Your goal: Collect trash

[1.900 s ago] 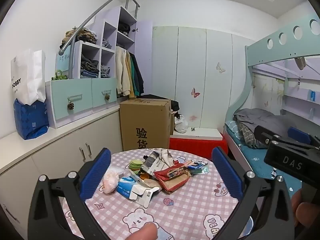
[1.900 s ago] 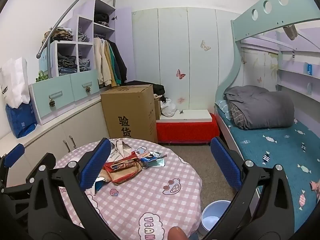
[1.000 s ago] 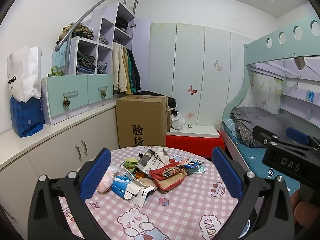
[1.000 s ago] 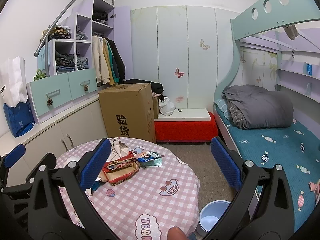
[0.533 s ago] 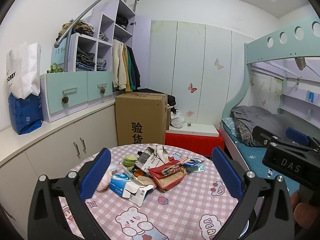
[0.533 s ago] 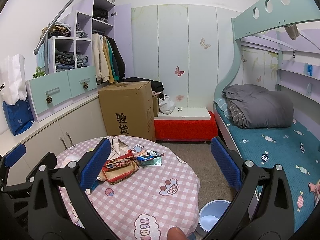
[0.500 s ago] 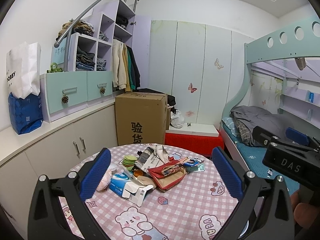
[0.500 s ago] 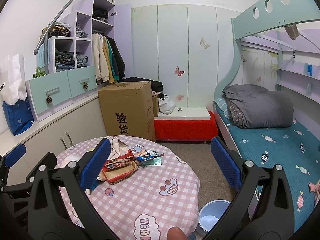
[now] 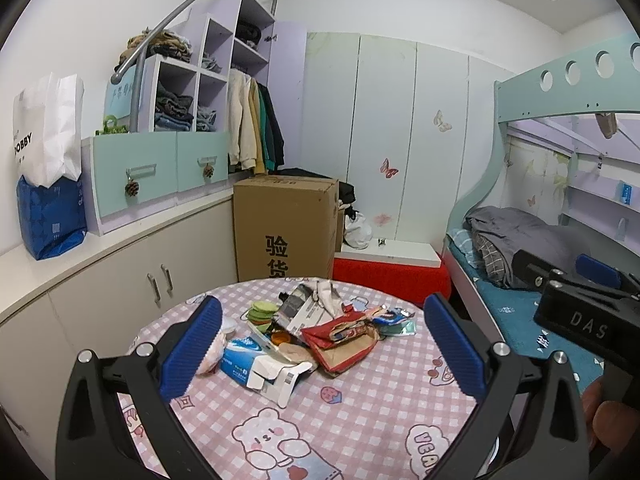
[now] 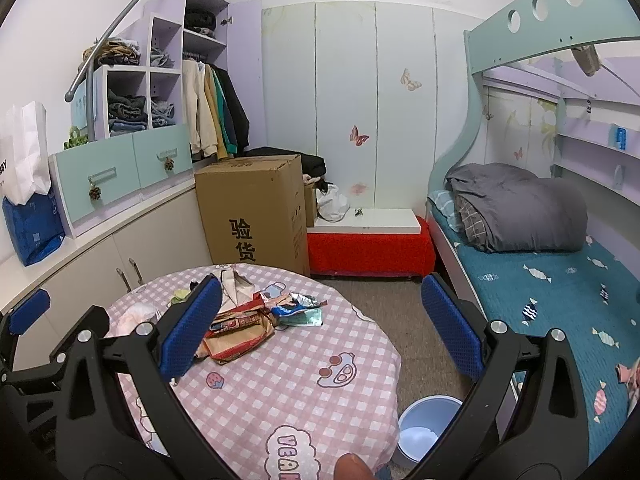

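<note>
Both the left gripper (image 9: 320,344) and right gripper (image 10: 318,326) hung wide apart and empty above the table (image 9: 380,420), the trash pile (image 9: 316,332) lying ahead.

Trash pile (image 9: 320,336) of wrappers and cartons, heaped on checked table (image 9: 360,420)

- round table (image 9: 360,420) in a pink checked cloth, cartoon prints along the near edge
- trash pile (image 9: 320,332) heaped toward the far edge: red wrapper (image 9: 340,330), blue-white tissue pack (image 9: 244,364), green discs (image 9: 260,312)
</note>
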`<state>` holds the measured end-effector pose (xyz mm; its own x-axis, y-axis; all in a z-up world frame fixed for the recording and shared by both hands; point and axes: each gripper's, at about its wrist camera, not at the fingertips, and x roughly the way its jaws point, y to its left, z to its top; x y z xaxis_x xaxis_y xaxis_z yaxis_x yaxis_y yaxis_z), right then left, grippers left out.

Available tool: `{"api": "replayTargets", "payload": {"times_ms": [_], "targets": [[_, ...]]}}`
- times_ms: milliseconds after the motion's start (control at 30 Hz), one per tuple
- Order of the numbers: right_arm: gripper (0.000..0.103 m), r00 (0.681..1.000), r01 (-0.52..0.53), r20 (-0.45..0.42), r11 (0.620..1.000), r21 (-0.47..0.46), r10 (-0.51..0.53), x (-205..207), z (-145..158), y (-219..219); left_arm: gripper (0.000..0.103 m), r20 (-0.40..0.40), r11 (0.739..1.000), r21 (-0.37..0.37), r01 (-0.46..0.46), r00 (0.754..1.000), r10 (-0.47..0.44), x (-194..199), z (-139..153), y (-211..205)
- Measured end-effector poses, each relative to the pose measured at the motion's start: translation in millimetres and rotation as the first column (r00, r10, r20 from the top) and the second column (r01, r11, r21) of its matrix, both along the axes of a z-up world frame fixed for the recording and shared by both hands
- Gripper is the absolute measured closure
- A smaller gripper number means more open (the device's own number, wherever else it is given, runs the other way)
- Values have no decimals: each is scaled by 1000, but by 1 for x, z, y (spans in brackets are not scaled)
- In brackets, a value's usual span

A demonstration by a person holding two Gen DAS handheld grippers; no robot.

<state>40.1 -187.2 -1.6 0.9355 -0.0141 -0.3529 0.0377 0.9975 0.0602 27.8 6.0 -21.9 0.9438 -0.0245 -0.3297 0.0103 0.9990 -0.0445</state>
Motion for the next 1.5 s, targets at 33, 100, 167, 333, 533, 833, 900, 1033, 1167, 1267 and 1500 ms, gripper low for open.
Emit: {"api": "replayTargets", "payload": {"times_ms": [33,100,167,333,533,833,900,1033,1167,1267,1500], "targets": [[5,1000,-1,-5,1000,-1,1,1,0,2,4,-10,1000,-1,-4,1000,4,2,-4,3],[5,1000,-6,-28,1000,-6,6,7,-8,4,4,-31,1000,-2,-16,999,16,4,-13,10],[5,998,-18,-59,1000,-7,18,15,-17,7,4,-64,999,-10,-34,997,33,8,-25,19],[5,984,-72,-162,997,0,71,42,-45,21,4,-153,996,-19,-86,985,82,18,-56,47],[5,933,-189,-308,982,20,186,76,-89,55,4,-236,988,-28,-150,962,139,28,-86,82],[6,781,-421,-432,891,170,451,110,-139,133,4,-313,971,-31,-238,925,217,39,-113,134],[11,760,-439,-442,877,193,477,118,-146,149,4,-318,967,-28,-254,919,232,43,-114,146],[33,727,-449,-466,862,235,505,140,-159,170,4,-314,966,-14,-257,919,239,61,-110,160],[57,713,-439,-469,853,281,522,150,-167,178,4,-292,976,7,-216,933,208,88,-102,162],[70,700,-444,-457,835,324,549,151,-168,174,4,-321,980,50,-191,926,196,124,-108,158],[65,681,-463,-430,803,375,593,146,-167,166,20,-452,989,41,-144,880,147,188,-144,166]]}}
